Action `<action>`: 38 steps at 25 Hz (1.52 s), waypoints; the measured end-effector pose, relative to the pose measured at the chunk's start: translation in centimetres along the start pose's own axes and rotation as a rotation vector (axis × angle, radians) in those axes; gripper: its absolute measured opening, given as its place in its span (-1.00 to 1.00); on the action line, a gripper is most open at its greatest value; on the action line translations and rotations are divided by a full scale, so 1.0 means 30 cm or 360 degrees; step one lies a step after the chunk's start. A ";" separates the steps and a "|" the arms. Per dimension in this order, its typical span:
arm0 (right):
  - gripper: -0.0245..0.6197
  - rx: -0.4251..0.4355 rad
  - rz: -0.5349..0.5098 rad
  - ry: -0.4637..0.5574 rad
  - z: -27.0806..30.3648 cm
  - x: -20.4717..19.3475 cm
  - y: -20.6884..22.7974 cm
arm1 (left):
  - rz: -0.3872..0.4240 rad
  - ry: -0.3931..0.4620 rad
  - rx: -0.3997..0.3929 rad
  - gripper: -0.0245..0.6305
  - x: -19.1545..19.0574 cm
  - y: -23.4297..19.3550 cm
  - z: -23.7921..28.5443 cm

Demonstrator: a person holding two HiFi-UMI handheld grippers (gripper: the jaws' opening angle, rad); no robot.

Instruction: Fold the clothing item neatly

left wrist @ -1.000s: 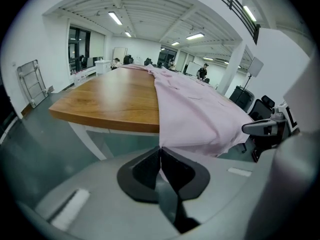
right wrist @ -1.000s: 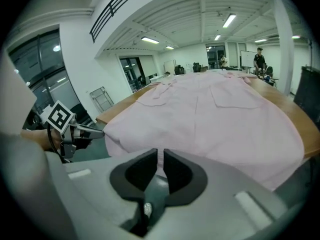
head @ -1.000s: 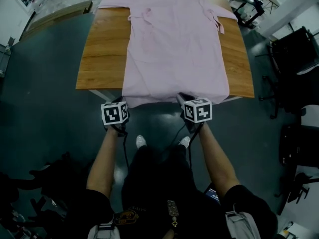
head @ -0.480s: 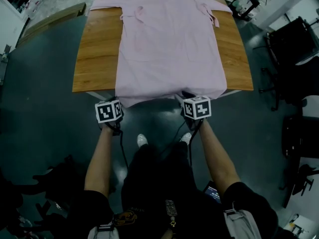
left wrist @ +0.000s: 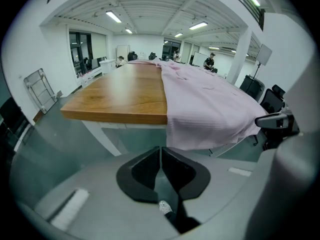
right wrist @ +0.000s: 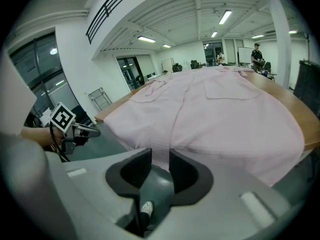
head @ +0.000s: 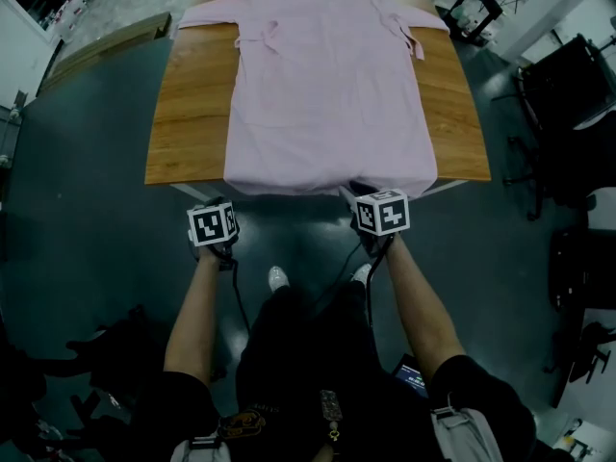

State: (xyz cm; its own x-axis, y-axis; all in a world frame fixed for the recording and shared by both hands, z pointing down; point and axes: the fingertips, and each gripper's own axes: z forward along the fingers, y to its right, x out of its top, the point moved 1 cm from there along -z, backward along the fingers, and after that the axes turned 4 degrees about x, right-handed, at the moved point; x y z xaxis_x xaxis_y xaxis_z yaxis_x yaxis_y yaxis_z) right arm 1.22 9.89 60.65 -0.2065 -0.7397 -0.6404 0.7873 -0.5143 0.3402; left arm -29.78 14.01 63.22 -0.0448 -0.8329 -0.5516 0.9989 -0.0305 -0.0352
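Observation:
A pink short-sleeved shirt [head: 327,85] lies spread flat on the wooden table [head: 188,114], its hem hanging over the near edge. My right gripper [head: 354,191] is at the hem, right of its middle. In the right gripper view my right gripper [right wrist: 160,154] has its jaws apart; they have just been closing, and the hem's edge [right wrist: 161,154] hangs in the gap with no pad pressing on it. My left gripper [head: 221,206] hangs below the hem's left corner, clear of the cloth. In its own view my left gripper [left wrist: 161,150] is shut on nothing.
Black office chairs [head: 568,94] stand right of the table. A wooden board [head: 106,32] lies on the dark floor at the upper left. A folding rack [left wrist: 42,89] leans on the left wall. The person's shoes [head: 276,277] are just below the table's near edge.
My left gripper has drawn back and down from the hem's left corner. The hem now hangs shorter and straighter. My right gripper has stayed at the hem.

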 end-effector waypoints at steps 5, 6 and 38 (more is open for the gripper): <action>-0.82 0.0005 -0.0011 0.0044 -0.066 0.032 0.032 | 0.0086 0.0122 -0.0037 -0.89 0.082 0.073 -0.069; -0.85 0.0008 -0.0009 0.0056 -0.075 0.039 0.039 | 0.0116 0.0158 -0.0051 -0.90 0.113 0.100 -0.082; -0.91 0.0217 -0.0309 0.0331 -0.284 0.613 0.491 | 0.0296 0.0552 -0.0154 -0.90 0.811 0.769 -0.141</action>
State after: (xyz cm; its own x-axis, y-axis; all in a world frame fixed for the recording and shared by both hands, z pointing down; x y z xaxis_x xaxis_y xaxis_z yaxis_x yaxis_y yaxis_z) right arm 13.98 -7.60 48.02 -0.2110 -0.5247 -0.8247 0.6567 -0.7010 0.2780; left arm -7.88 -4.61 45.45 0.1185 -0.5829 -0.8039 0.9853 0.1693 0.0226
